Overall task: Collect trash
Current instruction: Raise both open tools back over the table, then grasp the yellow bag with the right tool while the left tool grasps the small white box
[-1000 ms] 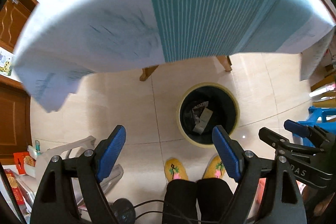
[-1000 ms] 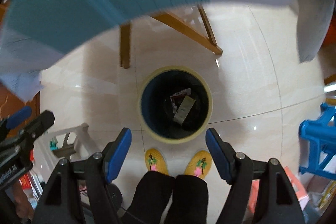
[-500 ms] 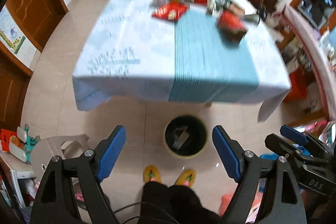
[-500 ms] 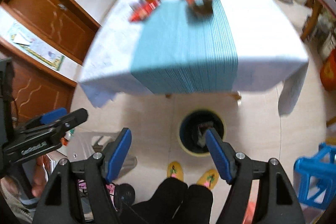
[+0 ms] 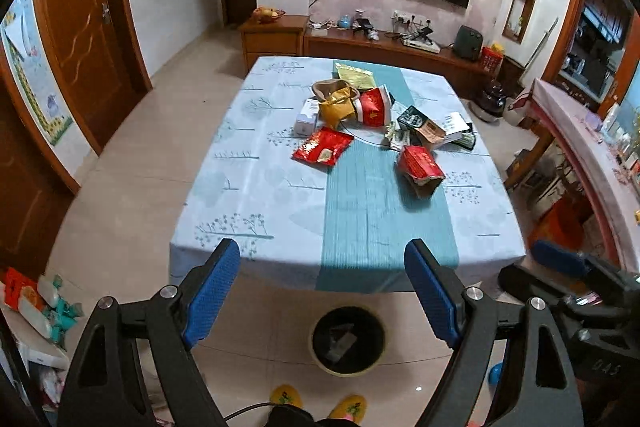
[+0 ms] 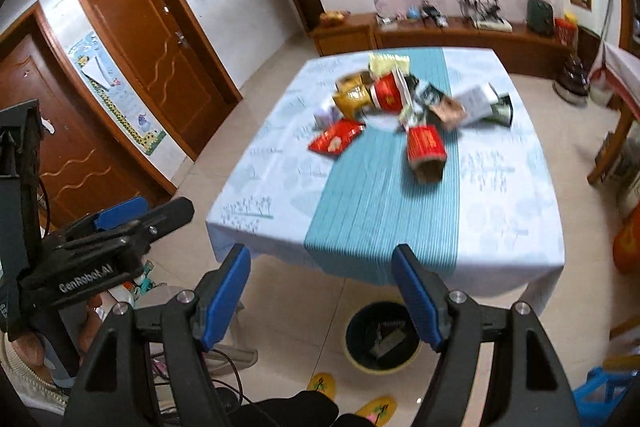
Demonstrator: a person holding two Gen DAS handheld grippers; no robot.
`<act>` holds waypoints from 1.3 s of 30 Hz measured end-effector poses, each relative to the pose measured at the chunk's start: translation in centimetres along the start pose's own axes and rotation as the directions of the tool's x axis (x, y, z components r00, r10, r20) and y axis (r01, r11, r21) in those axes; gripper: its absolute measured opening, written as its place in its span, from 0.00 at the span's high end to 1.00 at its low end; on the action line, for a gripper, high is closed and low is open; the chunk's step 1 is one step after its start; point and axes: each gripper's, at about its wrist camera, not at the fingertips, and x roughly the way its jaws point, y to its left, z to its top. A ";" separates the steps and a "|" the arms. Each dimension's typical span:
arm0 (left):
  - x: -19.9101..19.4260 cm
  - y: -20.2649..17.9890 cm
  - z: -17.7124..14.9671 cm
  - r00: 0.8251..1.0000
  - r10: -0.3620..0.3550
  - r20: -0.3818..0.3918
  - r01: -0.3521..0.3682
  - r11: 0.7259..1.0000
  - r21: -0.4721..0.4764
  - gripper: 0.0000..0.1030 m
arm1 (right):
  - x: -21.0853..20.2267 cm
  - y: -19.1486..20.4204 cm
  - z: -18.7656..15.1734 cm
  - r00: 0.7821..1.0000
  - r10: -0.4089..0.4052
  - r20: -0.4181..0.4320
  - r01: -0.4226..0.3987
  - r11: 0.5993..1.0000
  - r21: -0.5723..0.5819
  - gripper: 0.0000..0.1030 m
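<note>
Several empty snack bags and boxes lie in a heap on the table (image 5: 260, 203), among them a flat red packet (image 5: 322, 147), a red box on its side (image 5: 420, 167) and a yellow bag (image 5: 338, 105). In the right wrist view the same heap shows blurred, with the red box (image 6: 425, 149) nearest. A dark trash bin (image 5: 347, 339) with wrappers inside stands on the floor below the table's near edge. My left gripper (image 5: 322, 291) is open and empty, high above the floor in front of the table. My right gripper (image 6: 322, 297) is likewise open and empty beside it, above the bin (image 6: 380, 339).
The person's yellow slippers (image 5: 316, 401) stand just behind the bin. A light plastic stool (image 6: 236, 343) is at the left, a blue stool (image 6: 600, 387) at the right. Doors line the left wall; a TV cabinet (image 5: 400, 45) runs along the back.
Both grippers have risen from low over the bin and tilted upward, so the tabletop with its trash has come into view. Their jaws have stayed at the same width.
</note>
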 end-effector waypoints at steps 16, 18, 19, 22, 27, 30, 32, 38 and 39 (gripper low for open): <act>11.1 1.8 9.4 0.999 -0.003 -0.043 0.004 1.000 0.028 0.19 | 7.1 -3.4 9.4 0.999 0.026 -0.031 -0.021 0.991 0.134 0.29; 13.9 2.8 11.5 0.998 -0.010 -0.070 0.013 0.999 0.042 0.19 | 9.4 -3.9 10.7 0.998 0.032 -0.054 -0.022 0.986 0.165 0.29; 15.4 3.4 12.7 0.996 -0.016 -0.085 0.020 0.999 0.046 0.19 | 10.4 -3.9 11.3 0.998 0.024 -0.062 -0.013 0.984 0.176 0.29; 19.8 5.2 16.1 0.992 -0.023 -0.126 0.030 0.998 0.061 0.19 | 14.4 -4.1 13.8 0.996 0.012 -0.090 0.010 0.970 0.244 0.29; 27.0 7.5 20.5 0.980 -0.041 -0.193 0.062 0.992 0.107 0.19 | 22.8 -4.3 18.4 0.987 0.022 -0.161 0.037 0.936 0.351 0.29; 30.9 8.3 22.1 0.970 -0.055 -0.237 0.086 0.989 0.120 0.19 | 27.8 -4.7 20.3 0.977 0.016 -0.214 0.069 0.921 0.383 0.29; 33.1 8.7 22.7 0.963 -0.061 -0.264 0.097 0.988 0.123 0.19 | 30.8 -5.2 21.5 0.974 0.005 -0.227 0.090 0.908 0.409 0.29; 37.9 9.3 23.6 0.940 -0.095 -0.326 0.137 0.985 0.108 0.19 | 37.6 -7.8 23.2 0.966 -0.051 -0.253 0.178 0.842 0.509 0.29; 38.3 9.3 23.6 0.937 -0.101 -0.334 0.144 0.984 0.107 0.19 | 38.4 -8.3 23.0 0.963 -0.052 -0.263 0.188 0.830 0.525 0.29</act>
